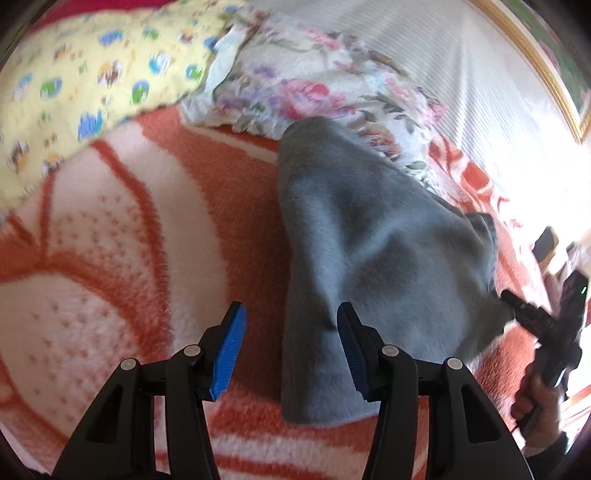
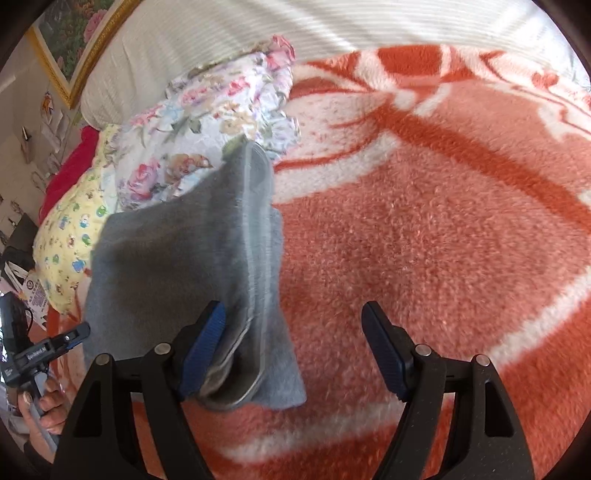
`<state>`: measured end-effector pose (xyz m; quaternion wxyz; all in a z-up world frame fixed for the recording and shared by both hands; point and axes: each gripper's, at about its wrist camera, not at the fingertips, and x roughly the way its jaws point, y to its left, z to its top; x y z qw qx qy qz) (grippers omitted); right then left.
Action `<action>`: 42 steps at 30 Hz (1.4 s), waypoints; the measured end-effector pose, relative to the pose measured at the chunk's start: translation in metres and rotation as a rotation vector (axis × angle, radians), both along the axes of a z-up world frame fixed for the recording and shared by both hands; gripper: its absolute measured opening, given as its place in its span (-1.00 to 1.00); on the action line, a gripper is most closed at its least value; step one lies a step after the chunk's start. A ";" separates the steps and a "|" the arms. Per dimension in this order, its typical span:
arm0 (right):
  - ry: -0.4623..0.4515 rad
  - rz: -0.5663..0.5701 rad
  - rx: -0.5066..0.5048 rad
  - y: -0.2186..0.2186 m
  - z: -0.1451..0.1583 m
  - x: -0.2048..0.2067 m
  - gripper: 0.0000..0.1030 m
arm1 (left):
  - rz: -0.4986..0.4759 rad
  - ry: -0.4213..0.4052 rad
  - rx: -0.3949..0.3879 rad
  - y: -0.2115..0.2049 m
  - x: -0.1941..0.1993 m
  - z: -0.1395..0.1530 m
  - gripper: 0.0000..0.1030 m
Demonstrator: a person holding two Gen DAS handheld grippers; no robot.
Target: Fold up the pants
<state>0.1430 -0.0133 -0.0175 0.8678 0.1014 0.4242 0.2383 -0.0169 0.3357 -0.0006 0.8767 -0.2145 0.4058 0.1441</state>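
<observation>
The grey pants (image 1: 354,236) lie folded lengthwise on an orange-and-white blanket (image 1: 122,236). My left gripper (image 1: 291,317) is open, its blue pads on either side of the pants' near left edge, holding nothing. My right gripper shows at the far right of the left wrist view (image 1: 517,306), touching the pants' right edge. In the right wrist view the pants (image 2: 177,258) show their waistband, and my right gripper (image 2: 295,317) is open, with its left pad against the waistband end and its right pad over bare blanket (image 2: 424,240).
A floral pillow (image 1: 314,81) lies just beyond the pants' far end, and a yellow cartoon-print pillow (image 1: 85,81) lies to its left. A white headboard or wall (image 2: 258,26) and a gold-framed picture (image 2: 70,40) stand behind.
</observation>
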 end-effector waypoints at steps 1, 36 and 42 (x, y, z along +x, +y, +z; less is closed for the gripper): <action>-0.009 0.011 -0.002 0.002 0.005 -0.004 0.51 | -0.009 -0.004 0.016 -0.006 -0.002 0.004 0.03; -0.230 0.361 -0.206 0.068 0.059 -0.111 0.98 | -0.127 -0.052 0.252 -0.103 -0.039 0.058 0.57; -0.253 0.394 -0.236 0.075 0.063 -0.118 0.99 | -0.105 -0.054 0.291 -0.105 -0.044 0.063 0.58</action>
